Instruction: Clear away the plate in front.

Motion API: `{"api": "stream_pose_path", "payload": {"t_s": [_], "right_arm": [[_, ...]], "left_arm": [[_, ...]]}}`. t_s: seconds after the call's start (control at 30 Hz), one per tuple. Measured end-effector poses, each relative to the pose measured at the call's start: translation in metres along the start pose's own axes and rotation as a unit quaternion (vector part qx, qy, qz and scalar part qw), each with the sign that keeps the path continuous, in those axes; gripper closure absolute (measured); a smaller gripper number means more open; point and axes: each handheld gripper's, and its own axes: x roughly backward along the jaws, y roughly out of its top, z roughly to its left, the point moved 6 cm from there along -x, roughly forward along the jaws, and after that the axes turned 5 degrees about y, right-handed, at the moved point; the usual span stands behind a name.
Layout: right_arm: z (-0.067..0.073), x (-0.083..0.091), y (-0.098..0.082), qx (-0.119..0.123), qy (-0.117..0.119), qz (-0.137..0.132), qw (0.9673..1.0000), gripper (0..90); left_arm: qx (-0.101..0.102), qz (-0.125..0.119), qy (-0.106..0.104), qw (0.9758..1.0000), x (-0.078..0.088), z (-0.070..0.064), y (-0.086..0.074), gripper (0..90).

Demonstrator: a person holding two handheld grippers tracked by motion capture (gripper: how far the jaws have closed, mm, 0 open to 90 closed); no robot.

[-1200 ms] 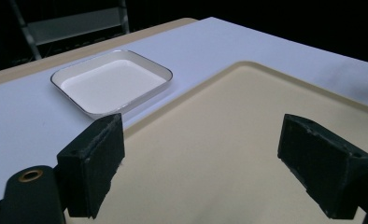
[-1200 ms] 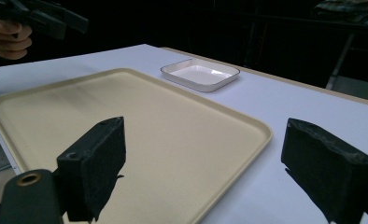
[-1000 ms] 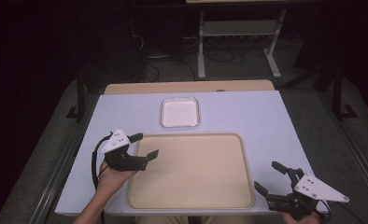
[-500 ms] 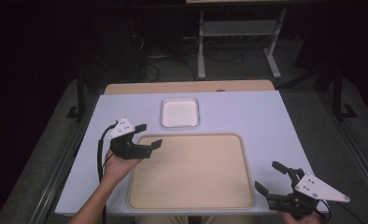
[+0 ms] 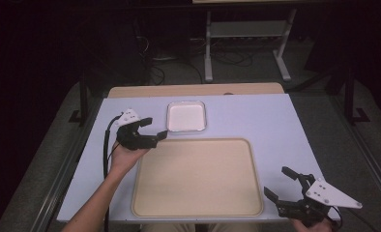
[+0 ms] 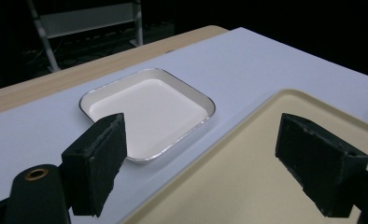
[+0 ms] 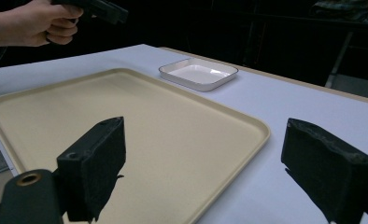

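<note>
From the high view we see a pale table [image 5: 256,121] carrying a large beige tray [image 5: 198,179] and, just beyond its far left corner, a small white dish [image 5: 186,116]. The left gripper [image 5: 155,129] hangs above the table beside the tray's far left corner, jaws apart and empty. The right gripper [image 5: 282,182] sits at the table's near right corner, also spread wide and empty; whether it touches the table we cannot tell.

In the left gripper view, the dish [image 6: 147,111] lies ahead between the parted jaws, the tray [image 6: 247,177] to its right.

In the right gripper view, the tray [image 7: 126,126] stretches ahead, the dish [image 7: 198,73] lies beyond it, and the other hand [image 7: 35,21] shows at top left.
</note>
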Motion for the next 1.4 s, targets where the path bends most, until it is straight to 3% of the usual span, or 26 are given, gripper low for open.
{"api": "stream_pose_path", "payload": {"t_s": [0.33, 0.53, 0.87, 1.03, 1.2, 1.4], "right_arm": [[-0.003, 0.0, 0.0, -0.004, -0.005, -0.002, 1.0, 13.0], [-0.004, 0.001, 0.0, -0.009, -0.006, -0.005, 0.9999, 13.0], [-0.005, 0.001, -0.001, -0.015, -0.004, -0.006, 0.9999, 13.0], [-0.006, 0.001, -0.001, -0.02, -0.003, -0.009, 0.9998, 13.0], [-0.006, 0.0, -0.001, -0.021, -0.001, -0.009, 0.9997, 13.0], [-0.005, 0.001, 0.0, -0.019, 0.001, -0.009, 0.9998, 13.0]], "left_arm": [[0.002, 0.012, 0.008, 0.9999, -0.021, 0.019, 0.011, 21.3], [0.017, 0.024, 0.016, 0.9994, -0.037, 0.033, 0.019, 21.4], [0.016, 0.042, 0.032, 0.9985, -0.052, 0.047, 0.034, 21.3], [0.031, 0.043, 0.043, 0.9977, -0.058, 0.058, 0.048, 21.5], [0.04, 0.049, 0.048, 0.9968, -0.067, 0.063, 0.056, 22.2], [0.05, 0.065, 0.054, 0.9952, -0.081, 0.064, 0.055, 23.3]]}}
